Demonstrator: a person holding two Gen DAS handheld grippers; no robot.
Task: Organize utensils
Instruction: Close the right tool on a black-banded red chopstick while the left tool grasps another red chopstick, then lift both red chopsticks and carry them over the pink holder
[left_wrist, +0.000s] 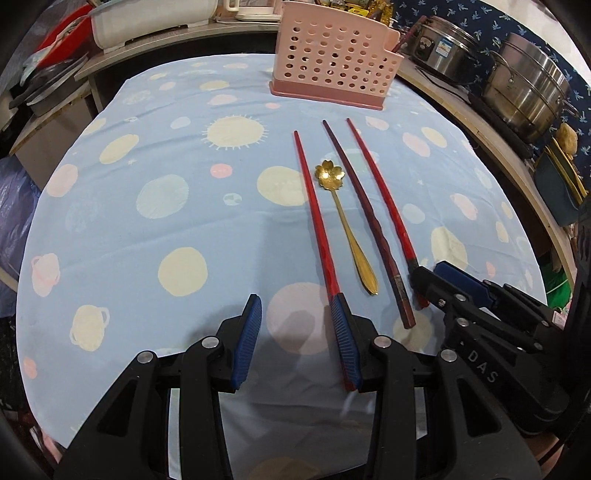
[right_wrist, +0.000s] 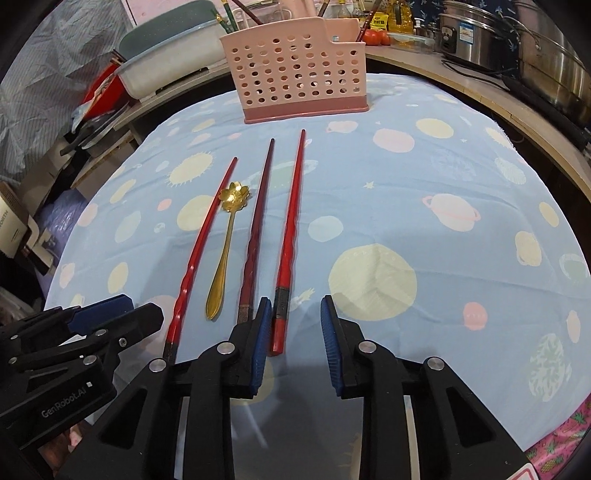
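Three chopsticks and a spoon lie side by side on the blue cloth, pointing at a pink perforated utensil holder (left_wrist: 334, 55) (right_wrist: 295, 79) at the far edge. From the left: a red chopstick (left_wrist: 316, 214) (right_wrist: 201, 243), a gold flower-bowl spoon (left_wrist: 345, 225) (right_wrist: 225, 243), a dark maroon chopstick (left_wrist: 365, 210) (right_wrist: 256, 229), a red chopstick (left_wrist: 380, 192) (right_wrist: 290, 232). My left gripper (left_wrist: 295, 306) is open and empty, its right finger over the left chopstick's near end. My right gripper (right_wrist: 295, 306) is open around the right chopstick's near end.
The table carries a blue cloth with planet prints (left_wrist: 166, 221) (right_wrist: 424, 192). Steel pots (left_wrist: 524, 92) (right_wrist: 546, 62) stand on a counter to the right. A white tub (left_wrist: 147, 22) (right_wrist: 166, 62) and clutter sit at the back left.
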